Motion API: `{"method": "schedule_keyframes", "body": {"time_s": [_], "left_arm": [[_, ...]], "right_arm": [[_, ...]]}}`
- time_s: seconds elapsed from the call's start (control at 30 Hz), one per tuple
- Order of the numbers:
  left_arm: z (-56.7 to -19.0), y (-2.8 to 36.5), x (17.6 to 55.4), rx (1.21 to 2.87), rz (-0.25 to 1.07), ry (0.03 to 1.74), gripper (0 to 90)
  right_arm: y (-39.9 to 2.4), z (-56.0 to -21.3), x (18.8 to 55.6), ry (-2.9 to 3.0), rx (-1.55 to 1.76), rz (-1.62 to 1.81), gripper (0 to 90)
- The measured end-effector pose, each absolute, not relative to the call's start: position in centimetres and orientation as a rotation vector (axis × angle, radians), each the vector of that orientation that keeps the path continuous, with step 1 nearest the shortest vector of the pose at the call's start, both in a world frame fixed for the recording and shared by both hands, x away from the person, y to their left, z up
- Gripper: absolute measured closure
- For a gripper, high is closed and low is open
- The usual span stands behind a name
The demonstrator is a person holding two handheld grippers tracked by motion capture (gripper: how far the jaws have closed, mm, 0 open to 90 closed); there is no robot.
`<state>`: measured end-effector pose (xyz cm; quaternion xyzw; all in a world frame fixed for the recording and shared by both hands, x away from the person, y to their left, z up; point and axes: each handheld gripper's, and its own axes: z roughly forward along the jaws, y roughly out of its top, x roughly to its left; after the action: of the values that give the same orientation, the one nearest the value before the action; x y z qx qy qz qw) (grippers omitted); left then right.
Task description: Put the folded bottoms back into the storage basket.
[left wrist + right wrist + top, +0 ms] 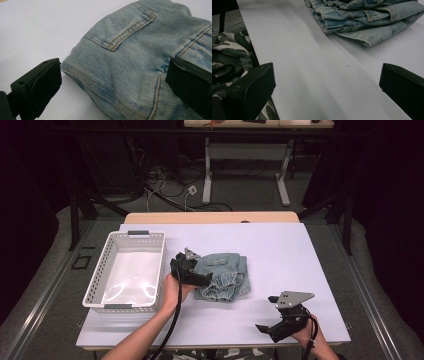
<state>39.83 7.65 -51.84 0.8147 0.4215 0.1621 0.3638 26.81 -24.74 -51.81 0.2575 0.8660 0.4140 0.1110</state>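
Observation:
A folded pair of light-blue denim jeans (pixel 227 275) lies near the middle of the white table (pixel 285 250). My left gripper (pixel 201 278) is at the jeans' left edge, held by a hand. In the left gripper view the left gripper (pixel 113 85) is open and straddles the denim (pixel 130 57), back pocket showing; one jaw is over the table, the other over the cloth. My right gripper (pixel 267 314) sits near the table's front right, apart from the jeans. In the right gripper view it (pixel 327 85) is open over bare table, with the jeans (pixel 362 17) farther off.
An empty white perforated basket (pixel 161 262) stands on the table's left side, just left of my left hand. The table's front edge runs close to my right gripper, with camouflage-patterned clothing (pixel 229 47) beyond it. Cables and table legs are on the floor behind.

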Motion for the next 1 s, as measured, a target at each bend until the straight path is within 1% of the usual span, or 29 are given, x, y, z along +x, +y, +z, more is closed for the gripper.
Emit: {"method": "schedule_keyframes", "body": {"time_s": [0.37, 0.5, 0.67, 0.8, 0.93, 1.0], "left_arm": [[-52.6, 7.4, 40.6, 2.115, 0.419, 1.108, 1.1], [-53.6, 7.5, 41.3, 2.146, 0.389, 1.146, 2.3], [-54.0, 7.4, 41.4, 2.161, 0.354, 1.156, 2.7], [-54.5, 7.6, 41.7, 2.169, 0.301, 1.161, 3.5], [-54.8, 7.7, 41.9, 2.172, 0.244, 1.158, 7.0], [-54.9, 7.8, 41.9, 2.167, 0.213, 1.163, 10.2]], "right_arm": [[-24.7, -51.8, 26.8, 2.544, 0.754, 1.211, 0.3], [-24.8, -51.8, 26.7, 2.542, 0.756, 1.216, 0.3], [-24.7, -51.7, 26.7, 2.542, 0.754, 1.217, 0.3], [-24.7, -51.8, 26.7, 2.543, 0.755, 1.217, 0.3], [-24.7, -51.8, 26.7, 2.548, 0.756, 1.214, 0.3], [-24.7, -51.8, 26.7, 2.546, 0.756, 1.214, 0.3]]}}
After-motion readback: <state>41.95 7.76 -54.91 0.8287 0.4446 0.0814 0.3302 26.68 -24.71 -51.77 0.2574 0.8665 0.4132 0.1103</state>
